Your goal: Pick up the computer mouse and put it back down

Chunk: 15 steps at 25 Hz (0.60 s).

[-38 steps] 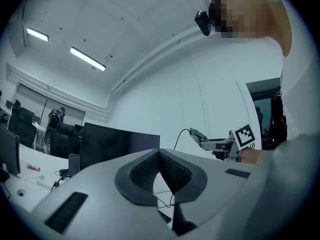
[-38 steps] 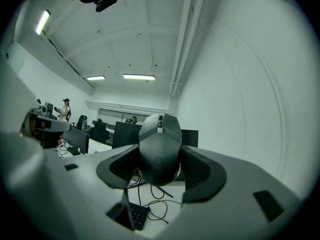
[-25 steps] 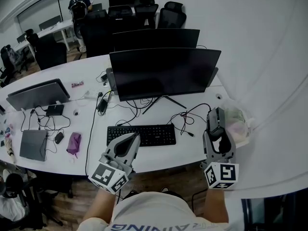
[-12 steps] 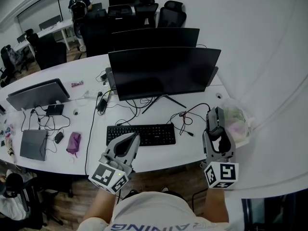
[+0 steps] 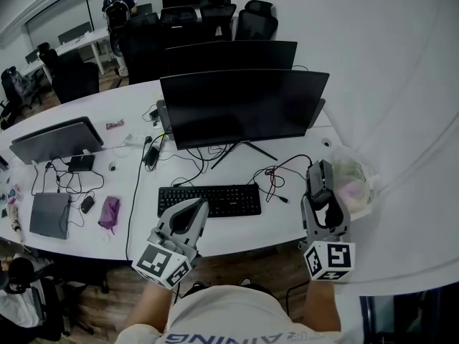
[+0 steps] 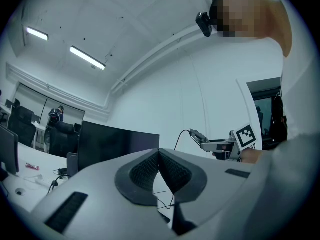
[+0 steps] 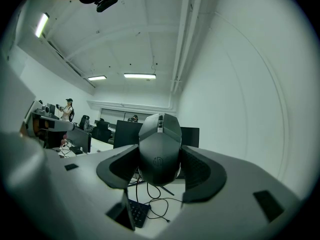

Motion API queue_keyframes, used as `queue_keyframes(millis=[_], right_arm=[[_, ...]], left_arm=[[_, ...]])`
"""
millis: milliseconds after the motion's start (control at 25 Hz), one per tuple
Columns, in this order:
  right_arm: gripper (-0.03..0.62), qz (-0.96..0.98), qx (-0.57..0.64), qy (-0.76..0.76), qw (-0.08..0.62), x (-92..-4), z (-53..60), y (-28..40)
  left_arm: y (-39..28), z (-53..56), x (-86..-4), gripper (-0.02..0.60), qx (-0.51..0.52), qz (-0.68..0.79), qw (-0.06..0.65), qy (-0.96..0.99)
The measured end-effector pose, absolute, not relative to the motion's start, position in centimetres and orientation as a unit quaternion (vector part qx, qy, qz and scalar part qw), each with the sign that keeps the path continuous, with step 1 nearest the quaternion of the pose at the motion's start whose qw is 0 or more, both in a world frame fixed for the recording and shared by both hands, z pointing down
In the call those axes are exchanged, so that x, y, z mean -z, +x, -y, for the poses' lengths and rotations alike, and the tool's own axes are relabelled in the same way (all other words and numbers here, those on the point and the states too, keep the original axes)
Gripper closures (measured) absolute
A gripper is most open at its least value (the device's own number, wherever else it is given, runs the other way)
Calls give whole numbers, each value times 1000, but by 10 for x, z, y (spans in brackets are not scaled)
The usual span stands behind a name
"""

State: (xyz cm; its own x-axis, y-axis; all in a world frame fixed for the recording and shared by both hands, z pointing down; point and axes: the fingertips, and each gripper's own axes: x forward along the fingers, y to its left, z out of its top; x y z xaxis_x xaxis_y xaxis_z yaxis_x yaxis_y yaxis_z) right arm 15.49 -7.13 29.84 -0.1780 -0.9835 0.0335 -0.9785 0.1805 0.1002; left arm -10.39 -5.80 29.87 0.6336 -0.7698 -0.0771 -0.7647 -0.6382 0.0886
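A dark computer mouse [image 7: 160, 149] is clamped between the jaws of my right gripper [image 7: 161, 160], held up in the air with its wheel end pointing away. In the head view the mouse [image 5: 320, 179] shows above the right gripper [image 5: 322, 192], over the desk's right end, with its cable [image 5: 281, 170] trailing to the desk. My left gripper [image 5: 188, 213] hovers at the desk's near edge in front of the black keyboard [image 5: 209, 200]. Its pads [image 6: 172, 172] meet with nothing between them.
The white desk [image 5: 237, 231] bears a large dark monitor [image 5: 244, 107] with a second one behind it, tangled cables, a laptop [image 5: 50, 214] and a purple pouch [image 5: 109, 213] at the left. A plastic bag [image 5: 353, 181] lies at the right end. Office chairs stand behind.
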Motion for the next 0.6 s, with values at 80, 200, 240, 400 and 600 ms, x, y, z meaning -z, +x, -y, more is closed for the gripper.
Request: queue_keyframes(millis=[80,200,240,400,600], right_arm=[[321,768,26,639,47,-300,72,155],[321,768,20,638,50,-306,73,157],[321,768,18,638,52,-308,73,158],[321,771,10,635,57,-316,76,159],[321,773,-6,631,66,-332,81,163]], left_arm=[[-104,58,-299,574,53,425,25,903],[-102,57,-303,574,50,425,28,903],[-101,57,-304,574,49,426,29,903],[-100,57,-307,574,44,428,33,902],[-96,59,-312,574,36,431,39,901]])
